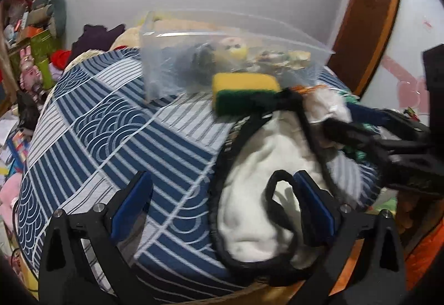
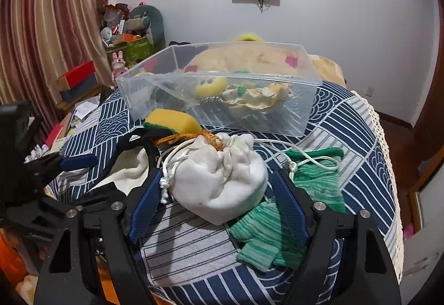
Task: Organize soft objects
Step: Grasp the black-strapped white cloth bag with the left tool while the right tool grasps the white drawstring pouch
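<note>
A clear plastic bin (image 2: 291, 121) (image 1: 155, 66) stands on a blue-and-white patterned cushion (image 1: 111, 133) and holds several small soft toys. A yellow-and-green sponge (image 1: 244, 88) (image 2: 172, 119) lies just in front of it. My right gripper (image 2: 219, 188) is open, its jaws either side of a white drawstring pouch (image 2: 222, 180); a green knitted glove (image 2: 266, 235) lies under its right finger. My left gripper (image 1: 222, 194) is open over a white cloth with black trim (image 1: 258, 194). The right gripper also shows in the left wrist view (image 1: 360, 135), and the left gripper in the right wrist view (image 2: 63, 163).
A large cream plush (image 2: 249, 58) lies behind the bin. Boxes, toys and papers (image 2: 130, 38) clutter the left side by a striped curtain (image 2: 41, 41). A wooden frame (image 1: 369, 13) stands at the right.
</note>
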`<state>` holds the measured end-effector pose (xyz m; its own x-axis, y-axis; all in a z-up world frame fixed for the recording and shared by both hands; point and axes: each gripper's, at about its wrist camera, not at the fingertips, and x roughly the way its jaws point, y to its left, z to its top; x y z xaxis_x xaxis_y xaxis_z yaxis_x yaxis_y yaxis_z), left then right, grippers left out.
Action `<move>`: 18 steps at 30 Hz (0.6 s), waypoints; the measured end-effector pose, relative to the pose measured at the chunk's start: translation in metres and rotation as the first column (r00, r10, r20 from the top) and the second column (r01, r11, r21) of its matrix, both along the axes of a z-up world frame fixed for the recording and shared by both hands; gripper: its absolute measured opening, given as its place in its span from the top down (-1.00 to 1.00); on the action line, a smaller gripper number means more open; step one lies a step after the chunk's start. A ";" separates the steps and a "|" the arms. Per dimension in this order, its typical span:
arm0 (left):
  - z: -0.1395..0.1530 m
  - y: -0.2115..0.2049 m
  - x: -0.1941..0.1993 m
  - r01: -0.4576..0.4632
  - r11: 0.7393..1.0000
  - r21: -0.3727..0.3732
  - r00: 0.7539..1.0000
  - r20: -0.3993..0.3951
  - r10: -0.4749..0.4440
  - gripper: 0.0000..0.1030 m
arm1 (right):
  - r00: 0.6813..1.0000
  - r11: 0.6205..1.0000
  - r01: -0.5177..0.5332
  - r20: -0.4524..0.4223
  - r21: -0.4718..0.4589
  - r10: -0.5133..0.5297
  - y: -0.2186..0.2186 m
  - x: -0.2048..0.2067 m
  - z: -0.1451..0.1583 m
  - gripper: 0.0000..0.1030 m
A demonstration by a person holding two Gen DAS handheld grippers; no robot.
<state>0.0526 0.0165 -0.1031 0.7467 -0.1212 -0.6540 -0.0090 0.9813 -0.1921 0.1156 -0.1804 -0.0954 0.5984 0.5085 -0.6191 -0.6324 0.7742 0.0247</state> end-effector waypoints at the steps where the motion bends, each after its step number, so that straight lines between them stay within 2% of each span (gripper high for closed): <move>1: 0.001 -0.003 0.000 0.011 1.000 0.004 1.000 0.002 -0.011 -1.00 | 1.000 1.000 -0.010 0.000 -0.008 0.010 0.002 -0.001 -0.001 -0.32; 2: 0.000 -0.006 0.003 0.020 1.000 0.011 1.000 -0.001 -0.020 -0.99 | 1.000 1.000 -0.016 0.000 -0.013 0.016 0.004 -0.001 -0.001 -0.26; 5: -0.005 -0.011 0.007 0.045 0.999 0.015 0.999 -0.017 -0.044 -0.76 | 1.000 0.999 -0.025 -0.010 -0.021 0.025 0.008 0.001 -0.005 -0.10; 7: -0.004 -0.017 0.006 0.054 0.998 0.035 0.999 0.003 -0.054 -0.61 | 1.000 0.999 -0.025 -0.019 -0.021 0.025 0.009 0.002 -0.008 -0.03; 9: -0.003 -0.020 0.006 0.074 0.997 0.034 0.997 0.013 -0.075 -0.35 | 1.000 0.999 -0.016 -0.004 -0.030 0.015 0.008 0.001 -0.009 0.13; 10: -0.002 -0.022 0.006 0.085 0.996 0.034 0.996 0.016 -0.086 -0.14 | 1.000 0.999 -0.008 0.005 -0.035 0.008 0.007 0.000 -0.008 0.26; 12: 0.000 -0.025 0.004 0.085 0.995 0.050 0.996 0.022 -0.086 0.18 | 1.000 1.000 -0.004 0.003 -0.023 0.004 0.003 0.000 -0.006 0.36; 15: 0.002 -0.020 0.002 0.087 0.996 0.021 0.996 0.023 -0.088 0.47 | 1.000 1.000 0.004 0.004 -0.001 -0.004 -0.004 0.000 -0.002 0.48; 18: 0.008 -0.014 -0.001 0.077 0.997 0.003 0.996 0.039 -0.077 0.64 | 1.000 1.000 0.012 0.023 0.010 -0.012 -0.009 -0.003 0.005 0.55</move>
<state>0.0512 0.0030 -0.0949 0.7600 -0.1784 -0.6250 0.0741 0.9791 -0.1893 0.1130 -0.1891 -0.0908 0.6183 0.5075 -0.6001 -0.6237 0.7814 0.0182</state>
